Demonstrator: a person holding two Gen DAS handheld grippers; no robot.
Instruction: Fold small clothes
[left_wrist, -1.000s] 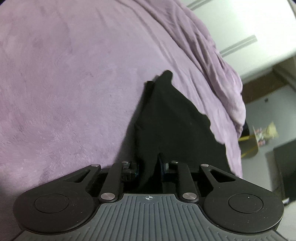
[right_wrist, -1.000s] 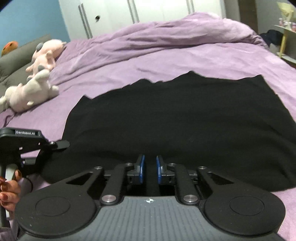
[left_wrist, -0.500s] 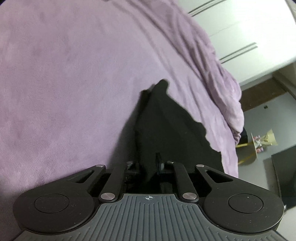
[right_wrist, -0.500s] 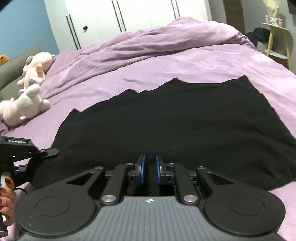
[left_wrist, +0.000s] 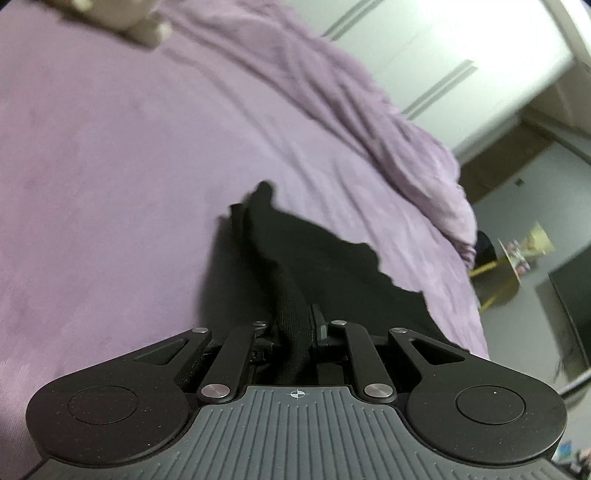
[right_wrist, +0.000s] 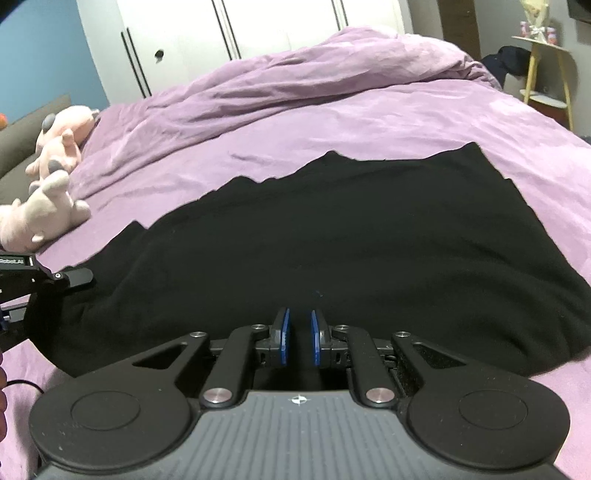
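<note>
- On the purple plush bedspread (right_wrist: 369, 122), the black knit garment (right_wrist: 332, 240) lies spread.
- Your left gripper (left_wrist: 295, 328) has just closed, clamping the garment's edge, now lifted higher than before.
- Your right gripper (right_wrist: 298, 339) pinches the near hem, as before.

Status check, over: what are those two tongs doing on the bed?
Left tongs shut on black garment edge. Right tongs shut on near hem. Garment spread over purple bedding. Nothing in the way.

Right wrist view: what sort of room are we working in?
Most likely a bedroom: a bed with a purple duvet, white wardrobe doors behind it, and plush toys by the headboard end.
</note>
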